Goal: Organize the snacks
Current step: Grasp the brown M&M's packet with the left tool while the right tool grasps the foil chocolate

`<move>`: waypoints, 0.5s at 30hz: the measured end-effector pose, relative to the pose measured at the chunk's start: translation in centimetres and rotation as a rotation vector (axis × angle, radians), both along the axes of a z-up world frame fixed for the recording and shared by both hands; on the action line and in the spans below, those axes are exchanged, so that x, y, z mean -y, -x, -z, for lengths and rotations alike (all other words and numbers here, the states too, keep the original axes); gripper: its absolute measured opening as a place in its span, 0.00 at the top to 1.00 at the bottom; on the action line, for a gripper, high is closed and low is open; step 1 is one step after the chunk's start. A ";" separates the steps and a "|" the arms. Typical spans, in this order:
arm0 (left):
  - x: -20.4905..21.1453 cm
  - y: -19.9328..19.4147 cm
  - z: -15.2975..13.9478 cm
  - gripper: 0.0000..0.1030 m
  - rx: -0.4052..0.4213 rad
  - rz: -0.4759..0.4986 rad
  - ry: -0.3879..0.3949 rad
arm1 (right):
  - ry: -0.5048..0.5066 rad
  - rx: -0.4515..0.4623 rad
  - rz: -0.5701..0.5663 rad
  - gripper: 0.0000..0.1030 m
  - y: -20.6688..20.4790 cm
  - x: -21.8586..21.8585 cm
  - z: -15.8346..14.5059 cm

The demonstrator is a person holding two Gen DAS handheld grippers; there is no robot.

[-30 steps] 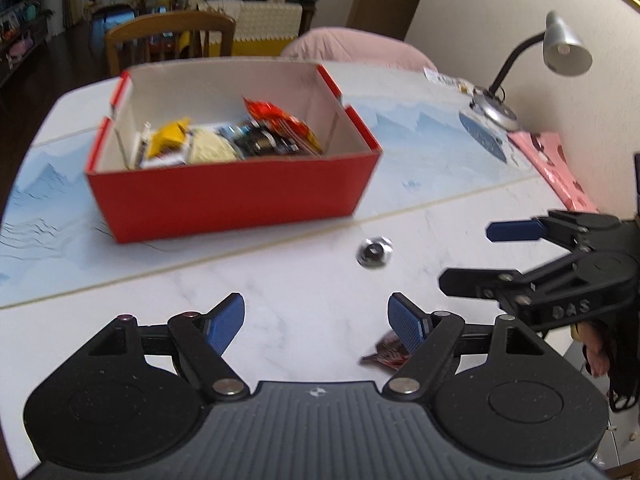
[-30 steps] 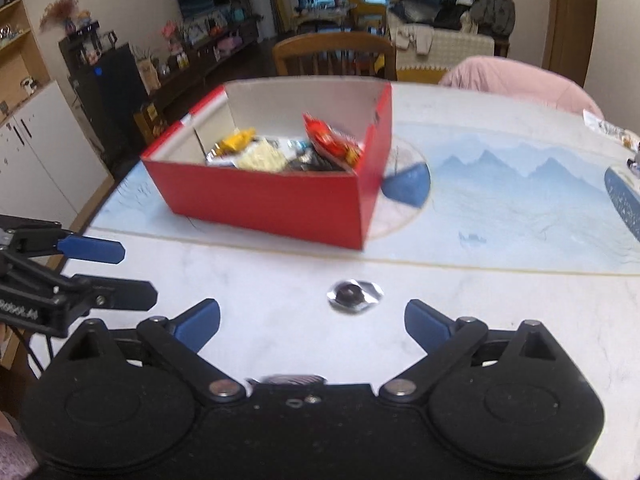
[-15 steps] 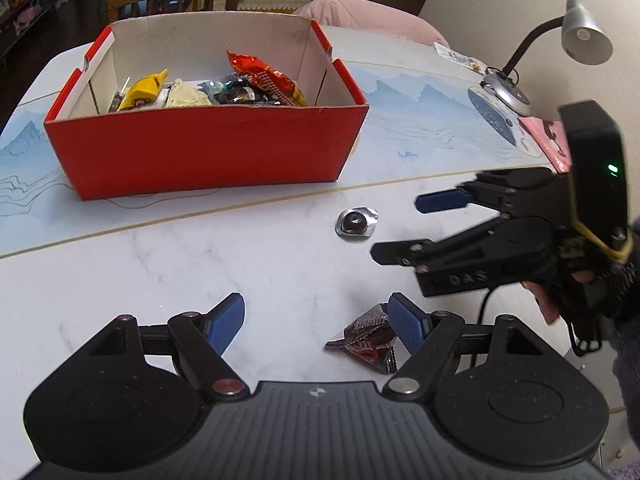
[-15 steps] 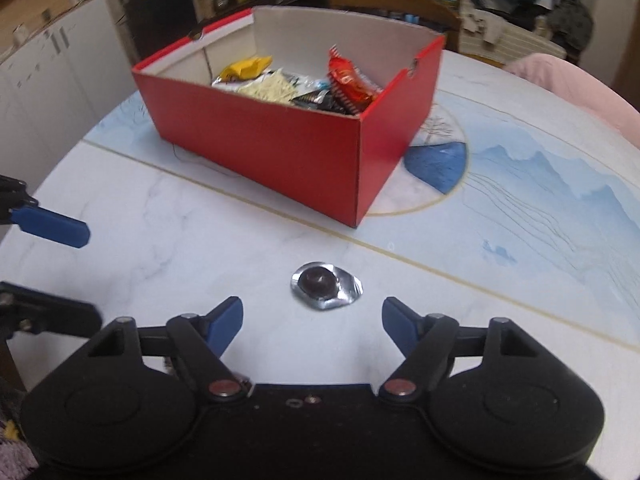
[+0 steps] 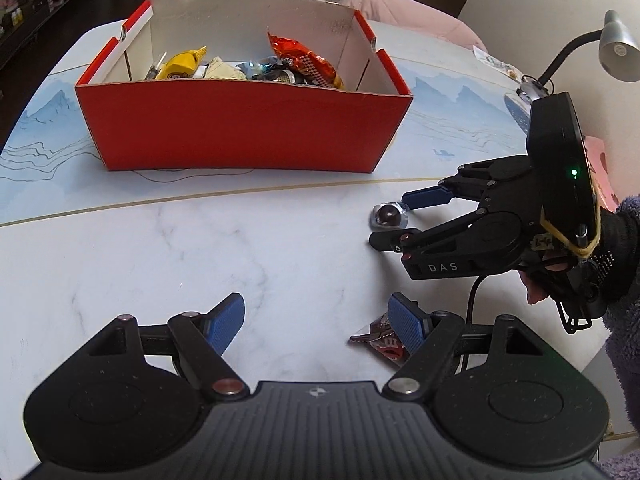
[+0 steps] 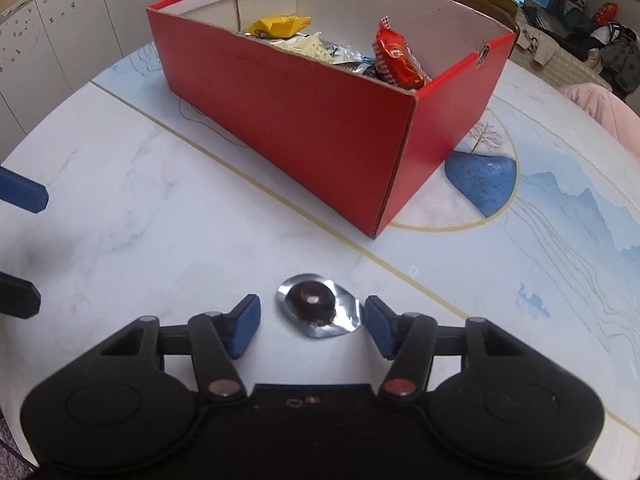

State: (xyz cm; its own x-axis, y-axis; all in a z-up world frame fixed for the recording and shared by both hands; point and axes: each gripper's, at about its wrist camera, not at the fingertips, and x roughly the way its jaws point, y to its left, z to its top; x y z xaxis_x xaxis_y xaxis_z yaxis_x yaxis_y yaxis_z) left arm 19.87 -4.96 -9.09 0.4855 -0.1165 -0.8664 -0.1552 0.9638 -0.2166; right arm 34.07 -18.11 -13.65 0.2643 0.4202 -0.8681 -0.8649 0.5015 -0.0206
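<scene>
Right wrist view shows the right gripper [image 6: 311,322] low over the table [image 6: 120,240], its two blue pads coming together, with the candy [image 6: 312,304] between them but not yet touched. The candy is a small dark round sweet in a shiny clear wrap, lying flat on the white part of the table, near the front corner of the red box [image 6: 320,120]. It looks light and a bit slippery, and the thin wrap would crinkle, so I think the pads should squeeze the hard round middle, not the floppy rim. It is nearly round; the wrap spreads out a little toward the right, so it has no real long side and points nowhere special. The left gripper [image 5: 320,322] hangs over the table with its pads wide apart and nothing in them. A dark red wrapper [image 5: 380,340] lies just beside its right pad, partly hidden. The box already has other snacks [image 5: 248,68] inside, so this candy likely goes there too.
</scene>
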 end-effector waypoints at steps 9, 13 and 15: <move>0.0 -0.3 0.4 0.24 -0.011 -0.008 0.005 | -0.034 0.017 -0.009 0.54 0.1 0.2 0.1; 0.1 -0.6 0.5 0.24 -0.015 0.004 0.007 | -0.046 0.016 0.023 0.56 0.1 0.5 0.1; 0.2 -0.7 0.6 0.24 -0.020 0.020 0.012 | -0.054 0.007 0.038 0.56 0.2 0.8 0.0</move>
State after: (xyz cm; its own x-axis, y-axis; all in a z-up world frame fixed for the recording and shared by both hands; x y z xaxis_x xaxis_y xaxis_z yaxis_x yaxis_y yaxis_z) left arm 20.59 -5.17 -9.73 0.4656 -0.1365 -0.8744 -0.1405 0.9641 -0.2254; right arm 33.92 -18.87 -13.65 0.2874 0.4560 -0.8423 -0.8450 0.5348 0.0012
